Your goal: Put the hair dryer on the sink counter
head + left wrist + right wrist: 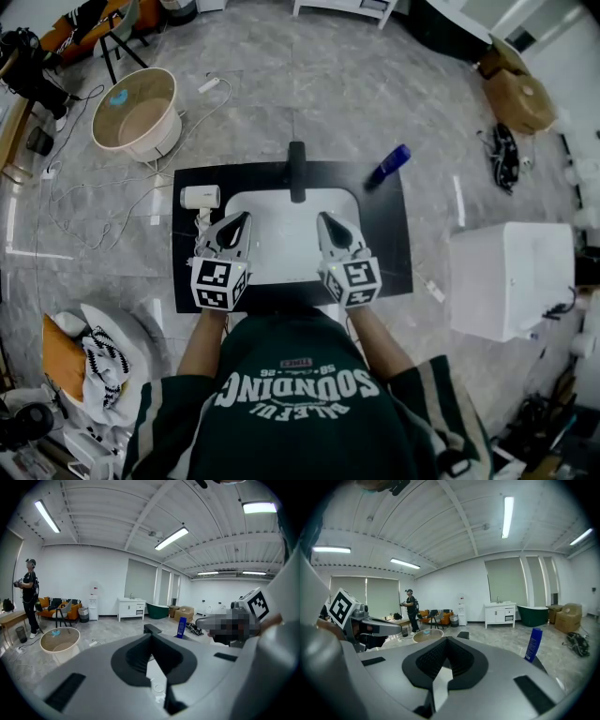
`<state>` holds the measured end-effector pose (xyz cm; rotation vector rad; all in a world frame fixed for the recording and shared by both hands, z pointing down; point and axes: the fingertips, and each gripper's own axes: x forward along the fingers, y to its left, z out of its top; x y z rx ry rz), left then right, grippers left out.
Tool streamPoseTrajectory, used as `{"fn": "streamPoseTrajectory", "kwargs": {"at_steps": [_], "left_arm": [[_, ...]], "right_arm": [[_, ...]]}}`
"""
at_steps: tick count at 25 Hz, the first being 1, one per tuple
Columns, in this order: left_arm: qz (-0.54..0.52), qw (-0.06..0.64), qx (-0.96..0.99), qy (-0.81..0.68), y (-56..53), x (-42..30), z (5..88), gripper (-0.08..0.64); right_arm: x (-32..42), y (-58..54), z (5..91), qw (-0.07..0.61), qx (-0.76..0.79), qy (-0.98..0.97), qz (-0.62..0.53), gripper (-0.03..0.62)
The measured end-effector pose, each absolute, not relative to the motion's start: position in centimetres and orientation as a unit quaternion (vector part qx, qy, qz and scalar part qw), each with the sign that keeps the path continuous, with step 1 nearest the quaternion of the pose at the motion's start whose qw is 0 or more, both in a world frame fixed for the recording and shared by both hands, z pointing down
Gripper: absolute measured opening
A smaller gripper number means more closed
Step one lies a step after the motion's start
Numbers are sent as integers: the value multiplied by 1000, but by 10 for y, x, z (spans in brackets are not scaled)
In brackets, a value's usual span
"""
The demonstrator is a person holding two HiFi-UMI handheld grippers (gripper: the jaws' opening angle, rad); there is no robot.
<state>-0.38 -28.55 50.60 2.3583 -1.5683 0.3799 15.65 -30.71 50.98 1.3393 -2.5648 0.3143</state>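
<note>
A white hair dryer lies on the left end of the black sink counter, beside the white basin, with its cord trailing off the left side. My left gripper hovers over the basin's left edge, a little to the right of and nearer than the dryer, jaws shut and empty. Over the basin's right part my right gripper is also shut with nothing in it. In the left gripper view the jaws meet just below the black faucet. The right gripper view shows closed jaws too.
A black faucet stands at the basin's back edge. A blue bottle lies on the counter's back right corner. On the floor are a round beige tub, cables, a white box and cardboard boxes. A person stands far off.
</note>
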Motion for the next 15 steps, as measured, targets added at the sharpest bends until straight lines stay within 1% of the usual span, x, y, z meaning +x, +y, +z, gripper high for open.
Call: {"fn": "streamPoseTrajectory", "kwargs": {"at_steps": [4,9,15], "left_arm": [[135,141,816,-544,-283,-5,506,2],[158,116,818,-541,-281,0,508,2],[149,127,820,-538,-280,4,506,2]], "right_arm": [[158,-306,508,117,458,-875,106,0],[155,-305,511,120,453,-877,104,0],[154,-305,514,120,452,-877,109,0]]}}
